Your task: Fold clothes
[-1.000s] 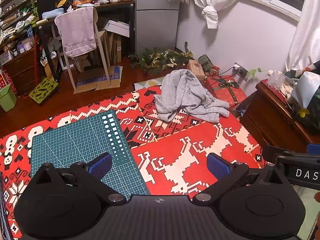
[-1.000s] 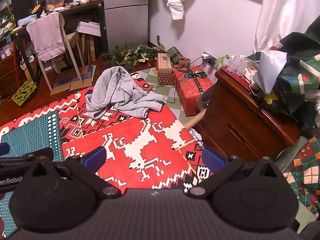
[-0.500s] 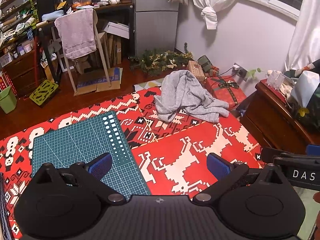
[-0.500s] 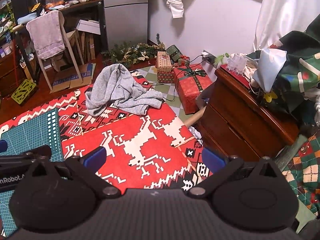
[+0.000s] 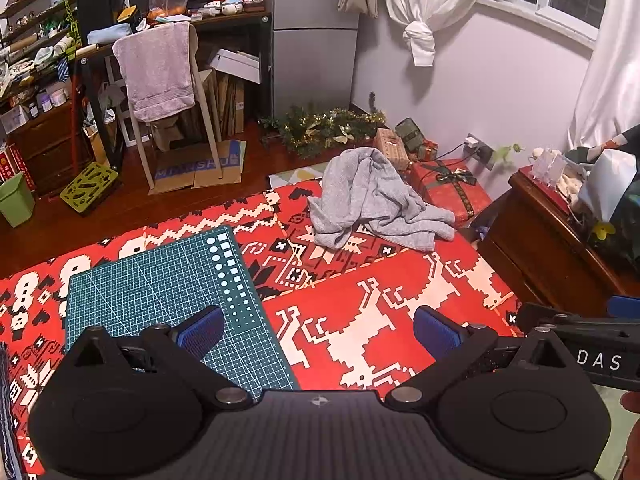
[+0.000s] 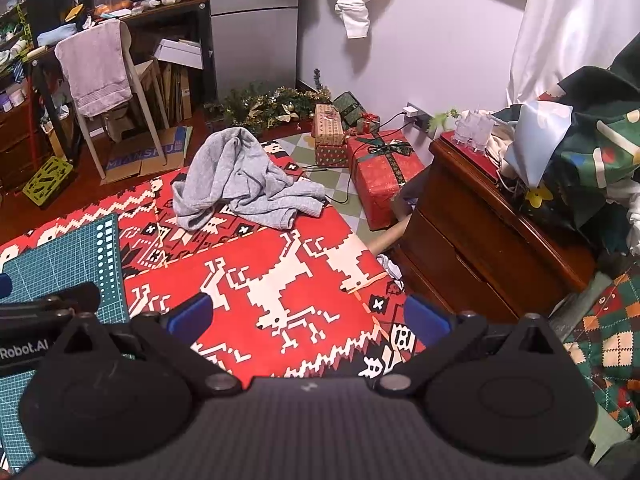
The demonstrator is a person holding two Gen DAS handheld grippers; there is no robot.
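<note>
A crumpled grey garment [image 5: 372, 200] [image 6: 244, 184] lies in a heap at the far edge of the red-and-white patterned cloth [image 5: 360, 320] [image 6: 280, 280]. My left gripper [image 5: 318, 330] hangs open above the near part of the cloth, well short of the garment, with nothing between its blue pads. My right gripper [image 6: 306, 316] is open too, over the reindeer pattern, also far from the garment. Each gripper's arm shows at the edge of the other's view.
A green cutting mat [image 5: 168, 292] lies on the cloth at the left. A wooden cabinet [image 6: 480, 216] stands at the right, wrapped gift boxes [image 6: 380, 168] and a garland behind the garment. A chair with a towel [image 5: 156, 68] stands at the back left.
Both views have shifted slightly; the grey garment sits a little lower and nearer in each. Both grippers stay open and empty.
</note>
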